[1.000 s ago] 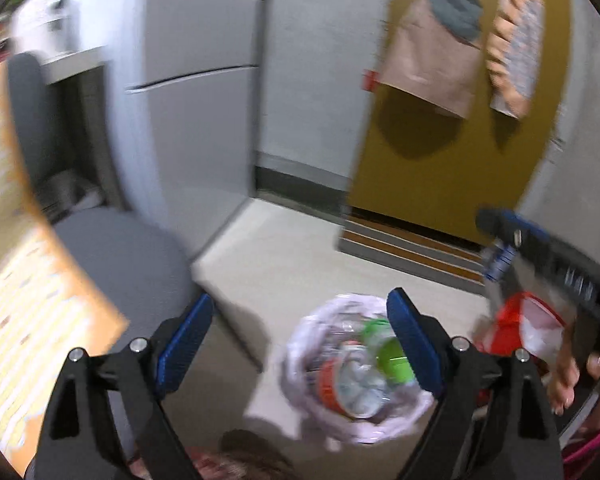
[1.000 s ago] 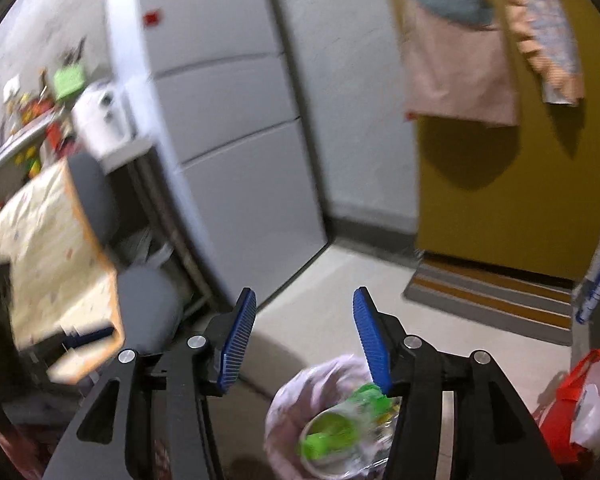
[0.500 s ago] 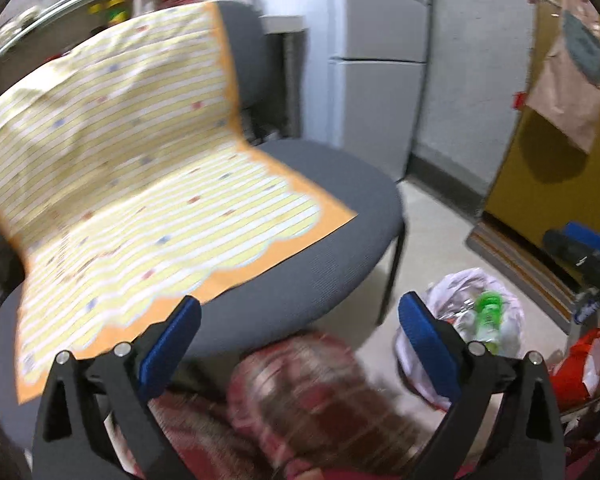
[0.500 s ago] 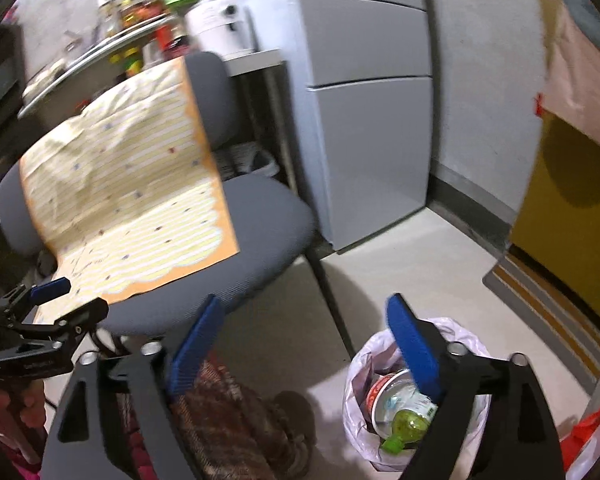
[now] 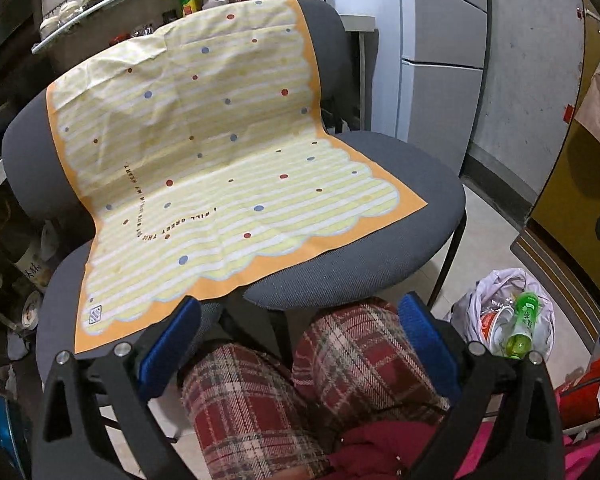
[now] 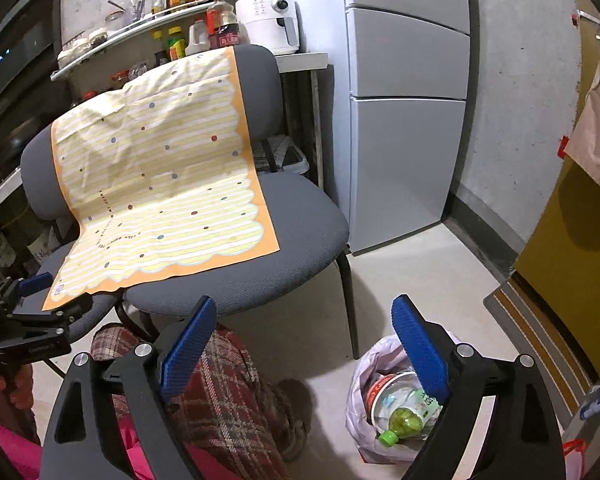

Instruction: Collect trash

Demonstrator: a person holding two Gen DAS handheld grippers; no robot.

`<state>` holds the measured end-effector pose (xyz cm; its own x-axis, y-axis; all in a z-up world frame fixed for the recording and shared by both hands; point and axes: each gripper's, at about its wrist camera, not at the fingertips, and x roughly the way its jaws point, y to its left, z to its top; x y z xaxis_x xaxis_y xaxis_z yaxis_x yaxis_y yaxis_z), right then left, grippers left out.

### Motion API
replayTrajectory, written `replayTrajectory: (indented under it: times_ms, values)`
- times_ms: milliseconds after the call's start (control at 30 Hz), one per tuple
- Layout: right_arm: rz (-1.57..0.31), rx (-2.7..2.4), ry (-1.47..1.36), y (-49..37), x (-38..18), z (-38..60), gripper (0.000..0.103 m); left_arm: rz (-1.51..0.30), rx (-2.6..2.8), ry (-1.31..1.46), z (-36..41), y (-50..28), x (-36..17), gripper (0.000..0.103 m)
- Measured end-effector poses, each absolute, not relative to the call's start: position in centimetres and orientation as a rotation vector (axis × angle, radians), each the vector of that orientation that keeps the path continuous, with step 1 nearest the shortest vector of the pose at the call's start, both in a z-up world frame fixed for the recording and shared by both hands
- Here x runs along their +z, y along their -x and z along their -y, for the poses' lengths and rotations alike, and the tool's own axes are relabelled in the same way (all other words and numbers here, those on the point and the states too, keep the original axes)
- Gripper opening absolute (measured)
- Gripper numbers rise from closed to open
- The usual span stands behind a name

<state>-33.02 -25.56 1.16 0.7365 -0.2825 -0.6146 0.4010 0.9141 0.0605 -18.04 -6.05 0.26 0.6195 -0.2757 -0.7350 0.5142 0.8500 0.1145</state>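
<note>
Both claws wide apart and empty: left claw point(image 5: 296, 334), right claw point(image 6: 304, 344), trash bag point(image 6: 364, 380) at four o'clock of chair point(image 6: 300, 216).

One chair point(image 5: 340, 272) — one trash bag point(image 6: 364, 368)

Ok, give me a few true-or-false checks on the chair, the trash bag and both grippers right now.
1. The yellow striped cloth drapes over the grey fabric chair. True.
2. The white plastic trash bag sits on the chair seat. False: it stands on the floor beside the chair.
3. A green-capped plastic bottle lies in the bag. True.
4. The right gripper holds the bottle. False: its fingers are apart, with nothing between them.
5. The left gripper is clamped on the cloth. False: it is open and empty.
</note>
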Motion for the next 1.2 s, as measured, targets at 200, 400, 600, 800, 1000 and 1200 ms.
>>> replayTrajectory:
  times_ms: [200,400,600,800,1000,1200]
  values:
    - [-0.639,-0.362,-0.185,32.9,1.2,25.3,0.089,-0.788,-0.464,-0.333,6.3,18.2,0.2,0.096]
    - [-0.624,-0.369,-0.190,33.0,1.3,25.7,0.089,-0.784,-0.457,-0.329,6.1,18.3,0.2,0.096]
    - [-0.620,-0.371,-0.192,33.1,1.4,26.0,0.089,-0.787,-0.457,-0.327,6.0,18.3,0.2,0.096]
    - [-0.622,-0.372,-0.197,33.1,1.4,26.2,0.089,-0.791,-0.456,-0.327,5.9,18.3,0.1,0.096]
    - [-0.622,-0.372,-0.196,33.1,1.4,26.5,0.089,-0.790,-0.457,-0.329,5.8,18.3,0.0,0.096]
    - [-0.618,-0.379,-0.201,32.9,1.5,26.6,0.089,-0.791,-0.458,-0.329,5.8,18.3,0.0,0.096]
